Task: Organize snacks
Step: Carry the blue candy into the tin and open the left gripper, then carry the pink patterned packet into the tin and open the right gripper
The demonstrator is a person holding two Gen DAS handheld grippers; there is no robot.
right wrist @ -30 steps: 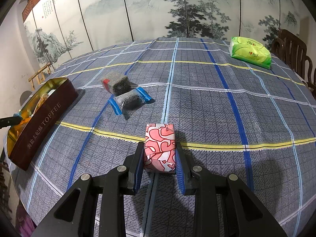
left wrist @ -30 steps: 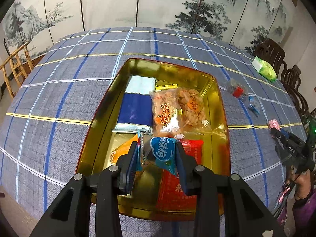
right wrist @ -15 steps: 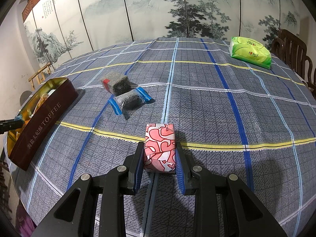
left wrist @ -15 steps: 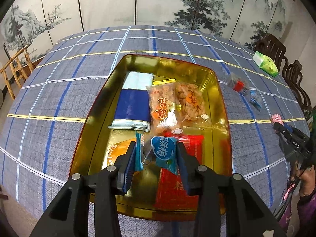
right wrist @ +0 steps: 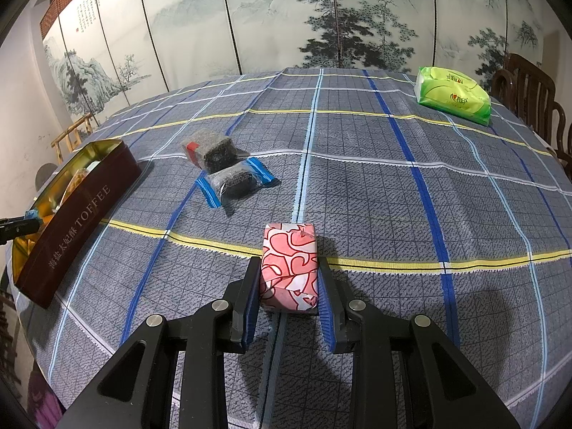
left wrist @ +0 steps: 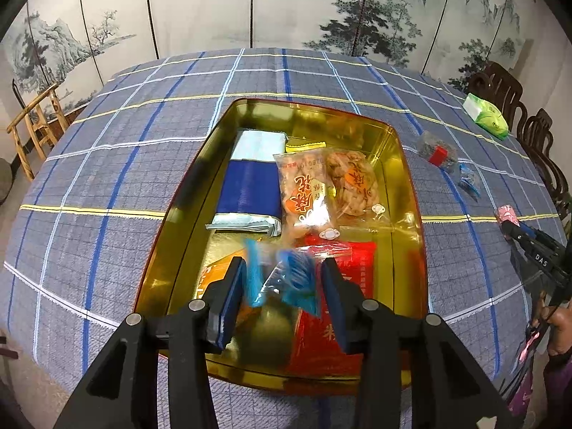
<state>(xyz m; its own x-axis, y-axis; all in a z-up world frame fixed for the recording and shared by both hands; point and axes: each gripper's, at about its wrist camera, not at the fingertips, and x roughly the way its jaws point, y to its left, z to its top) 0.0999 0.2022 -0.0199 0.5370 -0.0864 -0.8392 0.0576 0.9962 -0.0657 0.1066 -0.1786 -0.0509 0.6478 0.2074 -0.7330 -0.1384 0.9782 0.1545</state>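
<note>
Two grippers sit nearest me; my left gripper (left wrist: 282, 286) is opening its jaws over the gold tin (left wrist: 407, 186), a blurred blue packet (left wrist: 296, 282) loose between them; my right gripper (right wrist: 289, 296) is clamped on the pink-patterned packet (right wrist: 289, 268) resting on the checked tablecloth (right wrist: 393, 196); beyond lie two dark packets (right wrist: 221, 164), then a green pack (right wrist: 452, 94); painted screens (right wrist: 321, 18) close the room.

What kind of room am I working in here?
Probably a dining room in a home or a restaurant: a large table under a plaid tablecloth, carved wooden chairs around it, and a painted folding screen behind.
</note>
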